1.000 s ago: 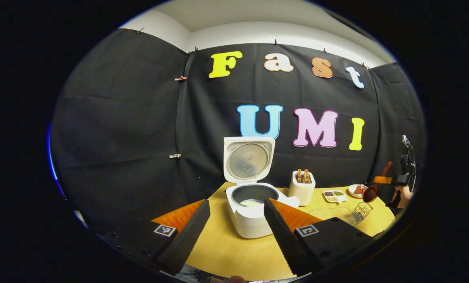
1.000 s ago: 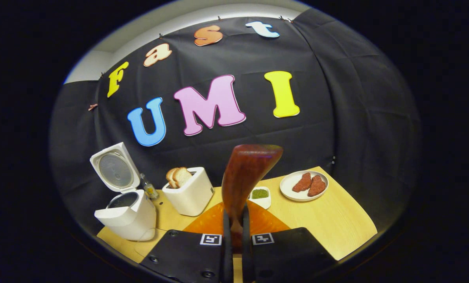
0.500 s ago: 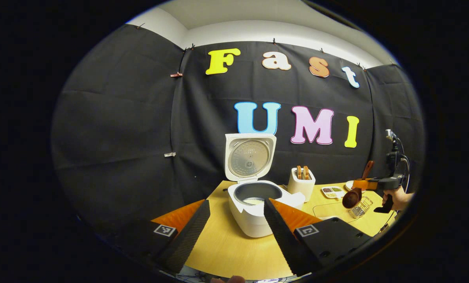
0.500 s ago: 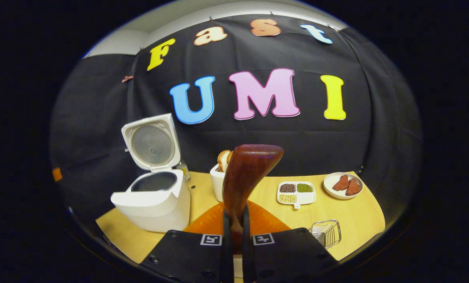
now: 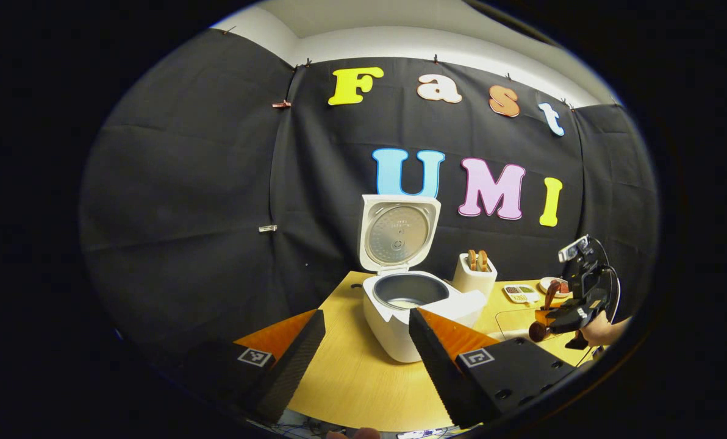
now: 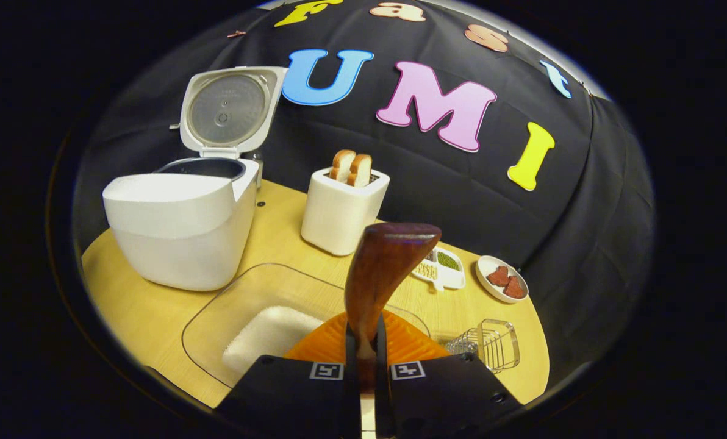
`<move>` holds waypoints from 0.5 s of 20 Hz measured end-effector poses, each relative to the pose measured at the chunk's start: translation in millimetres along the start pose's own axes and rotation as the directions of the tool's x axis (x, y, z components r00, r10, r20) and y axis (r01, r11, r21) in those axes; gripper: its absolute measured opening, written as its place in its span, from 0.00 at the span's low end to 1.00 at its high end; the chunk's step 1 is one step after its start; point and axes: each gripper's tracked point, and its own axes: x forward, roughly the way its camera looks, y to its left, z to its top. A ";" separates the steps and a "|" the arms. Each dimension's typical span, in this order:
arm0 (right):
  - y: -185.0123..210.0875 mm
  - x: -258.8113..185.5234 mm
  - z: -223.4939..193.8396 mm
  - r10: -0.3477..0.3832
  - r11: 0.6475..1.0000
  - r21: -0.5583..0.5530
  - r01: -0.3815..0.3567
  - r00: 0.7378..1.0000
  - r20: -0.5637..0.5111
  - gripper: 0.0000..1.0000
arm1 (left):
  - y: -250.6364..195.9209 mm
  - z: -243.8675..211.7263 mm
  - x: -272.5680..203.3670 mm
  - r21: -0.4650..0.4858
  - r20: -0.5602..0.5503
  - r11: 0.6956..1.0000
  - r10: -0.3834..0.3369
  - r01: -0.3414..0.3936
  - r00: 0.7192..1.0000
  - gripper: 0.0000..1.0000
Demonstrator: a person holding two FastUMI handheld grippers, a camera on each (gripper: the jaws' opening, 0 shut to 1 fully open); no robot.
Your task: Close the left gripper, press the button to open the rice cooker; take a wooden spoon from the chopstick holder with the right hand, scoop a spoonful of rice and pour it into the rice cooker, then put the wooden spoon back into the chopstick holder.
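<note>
Right gripper [image 6: 361,360]: jaws narrow, both fingers pinched on the wooden spoon [image 6: 380,271] handle. Spoon points forward and up from the fingers, bowl at the far end. It hangs over the clear container [image 6: 241,305], which sits on the counter [image 6: 278,231] at the near side, with a white patch of rice [image 6: 269,335] in its bottom. Can't tell whether the spoon bowl carries any rice.

Left gripper [image 5: 363,353]: fingers spread wide, holding nothing, raised over the near edge of the counter and facing the rice cooker [image 5: 415,308].

Rice cooker: lid [image 5: 398,233] open and standing upright at the back, dark inner pot exposed, a pale layer at the bottom in the left gripper view. In the right gripper view it stands left of the container, just beside it.

Other items, right gripper view:
- white toaster [image 6: 342,207] with two bread slices, right of the cooker, far side of the container
- small divided dish [image 6: 440,268] of beans, partly behind the spoon
- plate [image 6: 501,279] with two reddish pieces, right of that dish
- wire chopstick holder [image 6: 488,344], near right, lying just right of the right gripper

Left gripper view also catches the right gripper at far right with a hand [image 5: 601,332] on it, spoon angled down over the counter.
</note>
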 end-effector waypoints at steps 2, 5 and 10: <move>18.1 -3.8 -0.5 0.019 0.997 0.070 -0.019 1.000 -0.001 0.13 | 1.5 -0.1 3.8 0.018 0.002 1.000 0.002 -0.002 1.000 0.95; 46.6 -4.2 1.6 0.076 0.966 0.251 -0.070 0.997 -0.014 0.13 | 0.8 2.2 3.4 0.018 -0.001 1.000 0.001 -0.001 1.000 0.95; 41.9 0.1 -2.4 0.136 0.737 0.668 -0.102 0.991 0.000 0.13 | -0.3 8.6 -0.8 0.057 0.023 0.998 0.013 -0.014 1.000 0.95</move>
